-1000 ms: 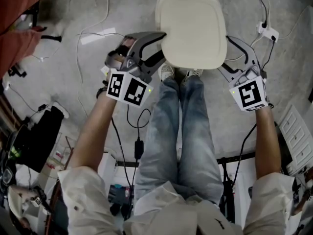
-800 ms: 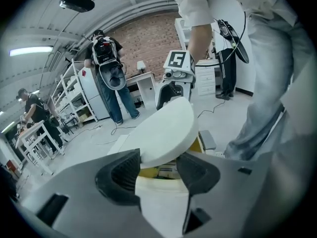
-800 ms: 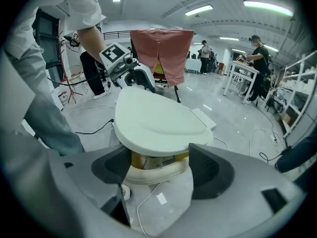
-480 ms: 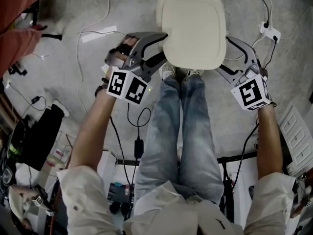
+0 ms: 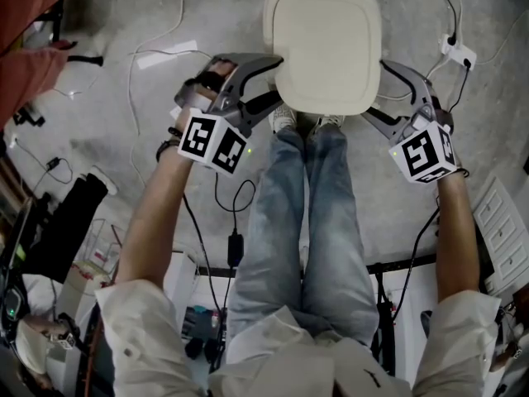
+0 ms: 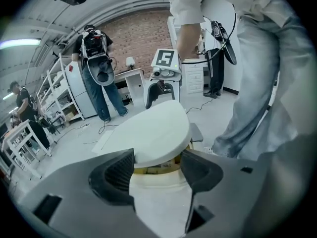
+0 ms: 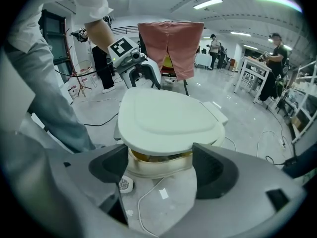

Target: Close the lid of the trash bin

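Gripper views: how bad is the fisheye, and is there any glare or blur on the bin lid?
Left gripper view: heavy fisheye, black round border, lid sharp and evenly lit. Right gripper view: same warp, ceiling lights blown out, sheen on the floor, none on the lid. Head view: little warp, flat light, lid sharp.

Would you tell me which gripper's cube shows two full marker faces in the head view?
The left gripper: its cube shows two full marker faces; the right gripper shows one. Both grippers' jaws are opening, with the lid at their gaps, ungripped.
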A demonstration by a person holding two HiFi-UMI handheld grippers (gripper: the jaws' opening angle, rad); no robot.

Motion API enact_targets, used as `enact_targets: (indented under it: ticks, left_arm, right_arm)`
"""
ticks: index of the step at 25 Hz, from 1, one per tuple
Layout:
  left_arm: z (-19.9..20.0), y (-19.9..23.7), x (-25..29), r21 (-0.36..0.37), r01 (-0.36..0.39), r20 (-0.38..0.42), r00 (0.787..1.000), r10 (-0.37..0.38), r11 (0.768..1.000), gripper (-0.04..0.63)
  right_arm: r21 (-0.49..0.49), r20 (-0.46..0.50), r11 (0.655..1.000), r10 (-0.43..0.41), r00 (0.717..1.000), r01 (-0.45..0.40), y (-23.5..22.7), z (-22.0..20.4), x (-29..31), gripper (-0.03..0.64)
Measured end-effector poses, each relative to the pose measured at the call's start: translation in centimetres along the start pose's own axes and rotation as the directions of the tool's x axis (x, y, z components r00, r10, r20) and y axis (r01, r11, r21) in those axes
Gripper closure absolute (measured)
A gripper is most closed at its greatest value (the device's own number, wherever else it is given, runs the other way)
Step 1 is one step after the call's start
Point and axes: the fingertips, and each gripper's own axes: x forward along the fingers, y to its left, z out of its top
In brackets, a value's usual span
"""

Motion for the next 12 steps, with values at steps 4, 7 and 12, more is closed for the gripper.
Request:
enact_targets:
  ticks: [4, 7, 12]
  left_arm:
    - [-0.4, -0.7, 0.4, -0.002, 0.051, -0.015, 0.999, -0.051, 0.999, 0.292]
    - [-0.6, -1.1, 0.7, 0.000, 0.074, -0.026, 0.997, -0.074, 0.997, 0.285]
    - [-1.2, -1.4, 0.9, -0.005, 0.095, -0.025, 0.995, -0.095, 0.995, 0.280]
  right_arm:
    - [-0.007, -0.025, 0.999, 0.034, 0.999, -0.034, 0.3, -0.5, 0.2, 0.196]
    - [-0.005, -0.034, 0.999, 0.045, 0.998, -0.045, 0.6, -0.8, 0.5, 0.196]
    - [0.017, -0.034, 0.998, 0.060, 0.998, -0.060, 0.8, -1.0, 1.0, 0.195]
